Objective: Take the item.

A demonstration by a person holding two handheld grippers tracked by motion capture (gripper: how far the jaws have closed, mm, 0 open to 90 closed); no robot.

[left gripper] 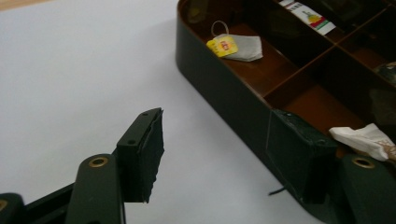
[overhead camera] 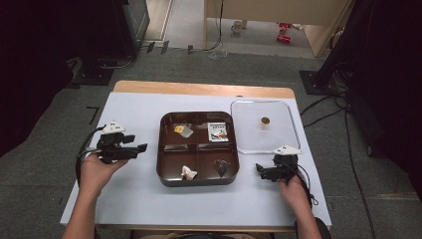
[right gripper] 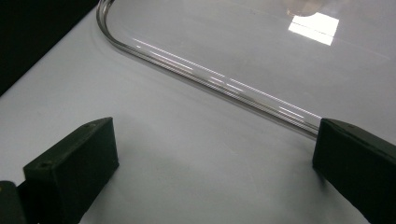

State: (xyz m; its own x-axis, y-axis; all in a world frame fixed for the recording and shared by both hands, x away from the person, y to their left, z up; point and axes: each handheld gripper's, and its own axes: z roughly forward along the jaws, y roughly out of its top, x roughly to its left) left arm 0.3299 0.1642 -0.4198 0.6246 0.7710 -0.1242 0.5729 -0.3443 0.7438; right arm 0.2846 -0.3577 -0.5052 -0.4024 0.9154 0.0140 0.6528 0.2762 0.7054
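Brown tray (overhead camera: 165, 164) centre; left gripper (overhead camera: 141, 148) at 9 o'clock, right gripper (overhead camera: 260, 169) at 4 — both wide open, empty. Risk: left jaw, v. near, nudges tray wall.

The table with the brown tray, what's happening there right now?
A person sits at the table with tongs in each hand, both open and holding nothing. The left tongs rest beside the brown four-compartment tray, which holds a tea bag, a printed packet, a crumpled wrapper and a dark heart-shaped item. The right tongs sit just short of the clear lid, which lies flat to the tray's right. Nothing is being gripped yet.
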